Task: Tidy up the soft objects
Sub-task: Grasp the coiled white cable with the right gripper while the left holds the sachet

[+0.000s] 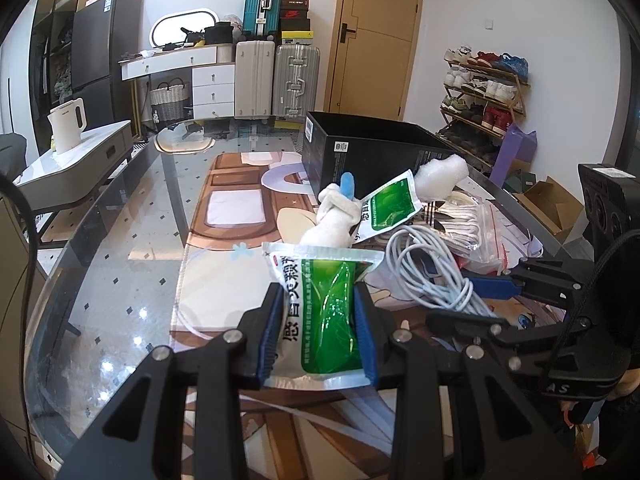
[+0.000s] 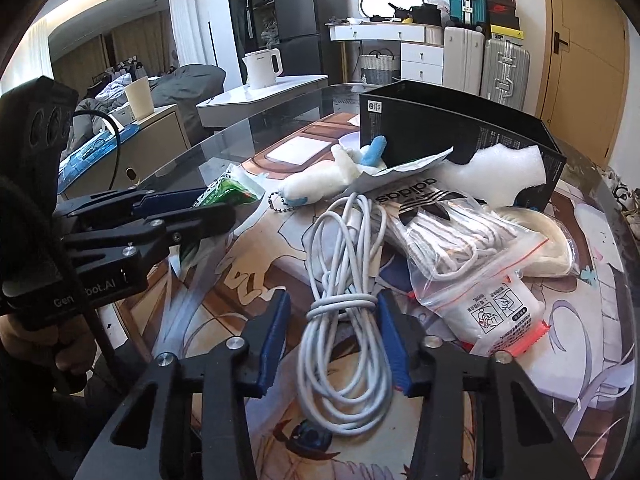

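Glass table (image 1: 120, 216): "adidas" bag (image 2: 440, 216).

Two wrist-mounted fisheye views, each looking forward along its own tool's fingers, low and close over the worktop (image 1: 120, 240). The left wrist view faces down the length of the worktop toward the far wall with the door (image 1: 378, 36) and shoe rack (image 1: 484, 92); the right tool (image 1: 472, 300) enters at its right edge. The right wrist view looks from the other side, angled toward the suitcases (image 2: 486, 60) and the kettle (image 2: 262, 68); the left tool (image 2: 192, 210) enters at its left edge. Both views share the black box (image 1: 360, 152) (image 2: 460, 128), the coiled white cable (image 1: 432, 268) (image 2: 348, 320), the plush toy (image 1: 336, 216) (image 2: 320, 180) and the room's far furniture.
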### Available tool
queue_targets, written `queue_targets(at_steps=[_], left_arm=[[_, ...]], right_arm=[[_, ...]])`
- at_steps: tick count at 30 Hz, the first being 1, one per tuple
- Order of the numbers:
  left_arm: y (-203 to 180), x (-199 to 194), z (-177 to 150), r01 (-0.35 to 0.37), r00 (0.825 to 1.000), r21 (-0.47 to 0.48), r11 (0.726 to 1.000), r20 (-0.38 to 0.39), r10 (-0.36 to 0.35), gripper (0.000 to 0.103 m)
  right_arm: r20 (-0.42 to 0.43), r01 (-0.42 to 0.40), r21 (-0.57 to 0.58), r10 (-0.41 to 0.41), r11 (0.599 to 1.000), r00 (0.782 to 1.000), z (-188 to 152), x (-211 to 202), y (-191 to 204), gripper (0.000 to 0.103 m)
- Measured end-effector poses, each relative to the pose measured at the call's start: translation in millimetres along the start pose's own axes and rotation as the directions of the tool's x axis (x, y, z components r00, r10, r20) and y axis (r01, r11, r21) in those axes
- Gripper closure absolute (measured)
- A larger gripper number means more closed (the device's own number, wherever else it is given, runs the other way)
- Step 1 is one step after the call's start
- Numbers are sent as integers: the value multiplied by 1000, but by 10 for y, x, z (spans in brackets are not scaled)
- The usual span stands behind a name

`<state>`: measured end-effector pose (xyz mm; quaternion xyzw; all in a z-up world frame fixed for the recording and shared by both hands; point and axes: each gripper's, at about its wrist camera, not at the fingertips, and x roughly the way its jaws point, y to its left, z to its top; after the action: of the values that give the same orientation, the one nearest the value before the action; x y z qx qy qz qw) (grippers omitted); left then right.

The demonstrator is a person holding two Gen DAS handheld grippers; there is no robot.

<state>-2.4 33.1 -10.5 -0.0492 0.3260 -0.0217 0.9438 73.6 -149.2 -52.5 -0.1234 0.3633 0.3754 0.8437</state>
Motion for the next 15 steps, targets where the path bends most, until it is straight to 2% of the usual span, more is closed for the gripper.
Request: queue_targets(at_steps=[15], left_arm=[[-22, -94, 64, -7, 1000, -2, 1000, 24, 7, 70]], right_arm=[[71, -8, -25, 10, 1000, 997, -65, -251, 79, 71]])
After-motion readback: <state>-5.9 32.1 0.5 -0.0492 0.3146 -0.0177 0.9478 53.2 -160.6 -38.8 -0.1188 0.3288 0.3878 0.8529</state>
